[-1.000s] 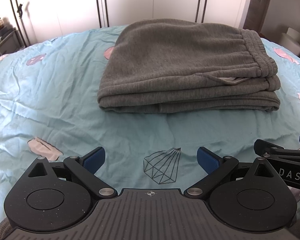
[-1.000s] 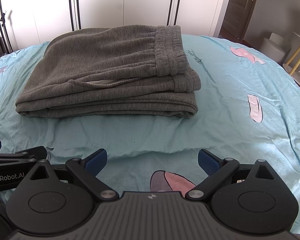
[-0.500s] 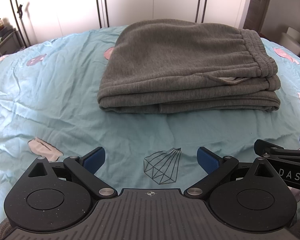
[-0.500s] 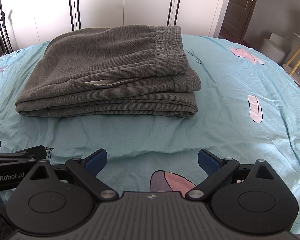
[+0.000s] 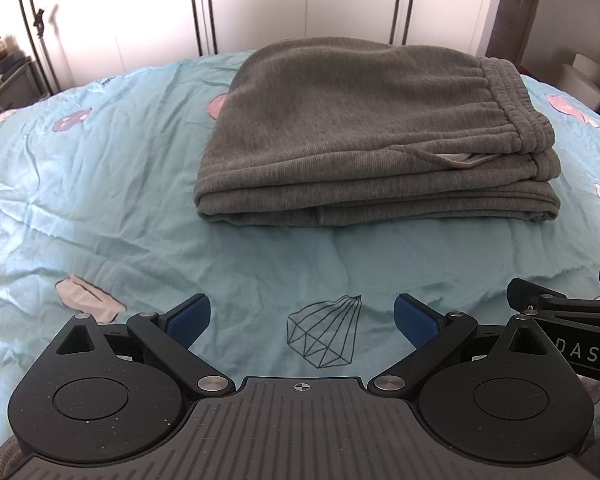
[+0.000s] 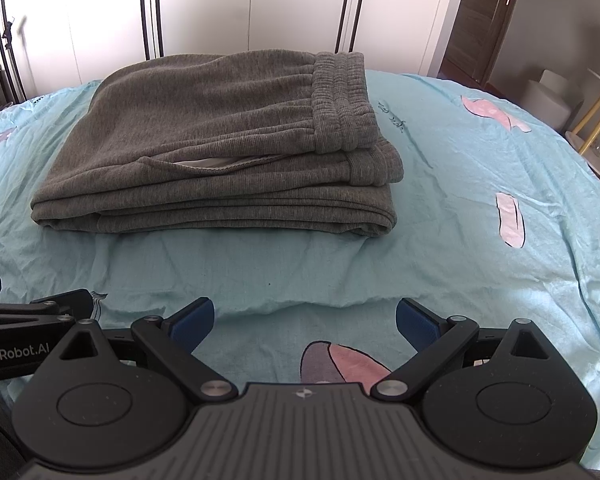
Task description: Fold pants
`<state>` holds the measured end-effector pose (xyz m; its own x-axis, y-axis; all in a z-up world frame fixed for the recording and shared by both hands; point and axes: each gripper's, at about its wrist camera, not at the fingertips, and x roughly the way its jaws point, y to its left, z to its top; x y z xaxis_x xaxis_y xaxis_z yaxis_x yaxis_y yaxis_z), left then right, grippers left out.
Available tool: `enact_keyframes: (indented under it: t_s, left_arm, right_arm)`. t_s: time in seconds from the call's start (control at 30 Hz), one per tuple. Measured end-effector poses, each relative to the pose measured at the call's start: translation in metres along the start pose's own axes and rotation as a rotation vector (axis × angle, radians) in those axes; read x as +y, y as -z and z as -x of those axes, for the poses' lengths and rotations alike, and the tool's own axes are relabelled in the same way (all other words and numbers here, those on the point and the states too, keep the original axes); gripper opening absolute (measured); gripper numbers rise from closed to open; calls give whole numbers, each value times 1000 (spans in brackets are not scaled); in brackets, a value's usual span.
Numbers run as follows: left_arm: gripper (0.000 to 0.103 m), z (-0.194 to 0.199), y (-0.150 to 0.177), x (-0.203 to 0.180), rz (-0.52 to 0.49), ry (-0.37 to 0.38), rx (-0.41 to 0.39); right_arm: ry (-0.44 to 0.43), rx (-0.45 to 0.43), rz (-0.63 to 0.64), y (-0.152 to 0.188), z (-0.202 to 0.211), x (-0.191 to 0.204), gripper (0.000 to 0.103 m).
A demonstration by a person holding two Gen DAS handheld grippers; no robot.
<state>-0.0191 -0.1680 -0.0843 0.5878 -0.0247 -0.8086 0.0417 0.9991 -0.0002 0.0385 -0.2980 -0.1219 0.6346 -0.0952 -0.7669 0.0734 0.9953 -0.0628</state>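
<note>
I am holding my left gripper low over the bedsheet, its blue-padded fingers spread wide with nothing between them, and a black line drawing of a diamond printed on the sheet is showing in the gap. My right gripper is hovering just beside it, likewise splayed apart and empty, with a pink and grey print lying under its fingers. Taking the pants as my landmark, both grippers are sitting on the near side of them, apart from the cloth and touching none of it. The pants are resting folded into a thick grey stack on the light blue sheet, the layered edges facing me, the ribbed waistband lying on top at the stack's right end, and a pale pocket lining peeking out along the front. Beyond the pants, white wardrobe doors are standing across the back. To the right of the pants and farther back, a brown door is showing, with a yellow-legged side table near it at the frame's edge
</note>
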Motion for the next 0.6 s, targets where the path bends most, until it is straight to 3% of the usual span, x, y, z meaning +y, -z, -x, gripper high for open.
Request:
enact_keyframes:
  t_s: [0.6]
  left_arm:
    - [101,-1,2,-2,-3,-7,7]
  right_arm:
    - [1,-4,-2,-1,0,-1,98]
